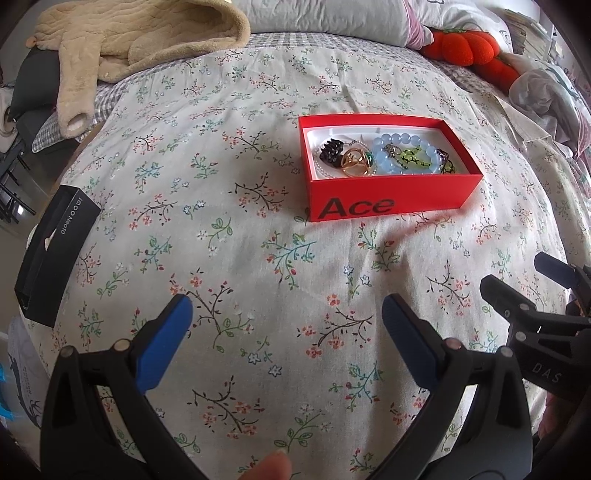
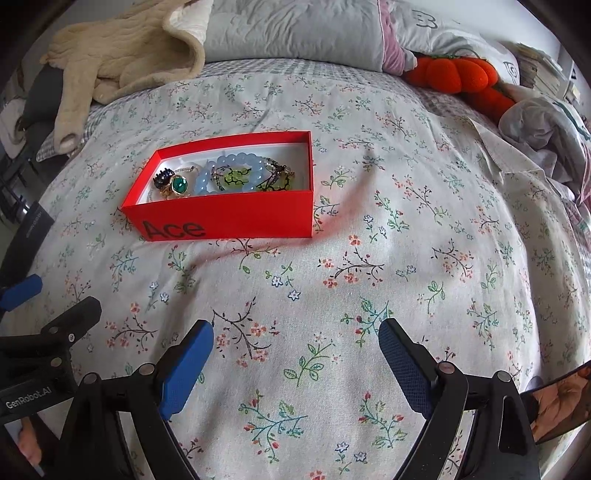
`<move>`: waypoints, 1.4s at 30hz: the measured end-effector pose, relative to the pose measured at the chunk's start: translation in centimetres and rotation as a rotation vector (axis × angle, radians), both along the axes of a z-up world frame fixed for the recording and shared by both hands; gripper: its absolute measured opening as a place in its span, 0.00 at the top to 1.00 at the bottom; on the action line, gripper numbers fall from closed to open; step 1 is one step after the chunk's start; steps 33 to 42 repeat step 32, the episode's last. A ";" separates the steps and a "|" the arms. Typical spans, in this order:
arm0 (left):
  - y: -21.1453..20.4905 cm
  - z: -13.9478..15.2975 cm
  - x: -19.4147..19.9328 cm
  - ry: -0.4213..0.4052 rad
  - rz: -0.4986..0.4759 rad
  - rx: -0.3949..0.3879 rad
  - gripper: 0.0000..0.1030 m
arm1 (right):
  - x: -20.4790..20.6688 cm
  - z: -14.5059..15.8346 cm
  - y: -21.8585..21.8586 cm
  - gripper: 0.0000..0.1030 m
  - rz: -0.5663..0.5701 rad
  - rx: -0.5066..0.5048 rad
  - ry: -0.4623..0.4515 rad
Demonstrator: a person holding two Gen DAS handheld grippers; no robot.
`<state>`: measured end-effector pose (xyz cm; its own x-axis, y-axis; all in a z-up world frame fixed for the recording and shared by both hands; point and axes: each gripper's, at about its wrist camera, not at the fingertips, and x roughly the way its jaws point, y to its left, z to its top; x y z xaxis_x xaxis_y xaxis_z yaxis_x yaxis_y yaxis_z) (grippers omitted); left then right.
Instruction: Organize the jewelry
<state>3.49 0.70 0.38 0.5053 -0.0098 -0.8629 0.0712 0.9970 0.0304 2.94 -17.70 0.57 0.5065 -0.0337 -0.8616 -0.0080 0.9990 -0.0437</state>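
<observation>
A red "Ace" box (image 1: pixel 388 199) (image 2: pixel 229 218) lies open on the floral bedspread. Inside lie a blue bead bracelet (image 1: pixel 410 142) (image 2: pixel 236 160), a gold ring with a green stone (image 1: pixel 356 162) (image 2: pixel 179 185), a black hair claw (image 1: pixel 330 151) (image 2: pixel 162 176) and green-and-black pieces (image 1: pixel 410 157) (image 2: pixel 238 177). My left gripper (image 1: pixel 288 317) is open and empty, hovering over the bedspread well short of the box. My right gripper (image 2: pixel 295 343) is open and empty, also short of the box and to its right; it shows in the left wrist view (image 1: pixel 517 280).
A black box (image 1: pixel 55 254) lies at the bed's left edge. A beige fleece garment (image 1: pixel 122 40) (image 2: pixel 122 48), pillows (image 2: pixel 295 29), an orange plush (image 1: pixel 461 44) (image 2: pixel 454 74) and crumpled clothes (image 2: pixel 543 125) line the far side and right.
</observation>
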 end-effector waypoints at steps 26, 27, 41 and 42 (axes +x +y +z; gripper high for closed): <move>-0.1 0.0 -0.1 -0.009 0.003 0.006 0.01 | 0.0 -0.1 -0.3 0.11 -0.012 0.002 0.002; -0.1 0.0 -0.1 -0.009 0.003 0.006 0.01 | 0.0 -0.1 -0.3 0.11 -0.013 0.001 0.001; 0.0 -0.1 -0.1 -0.015 0.019 0.023 0.01 | -0.2 -0.4 -0.5 0.11 -0.041 -0.002 -0.003; 0.0 -0.1 -0.1 -0.015 0.019 0.023 0.01 | -0.2 -0.4 -0.5 0.11 -0.041 -0.002 -0.003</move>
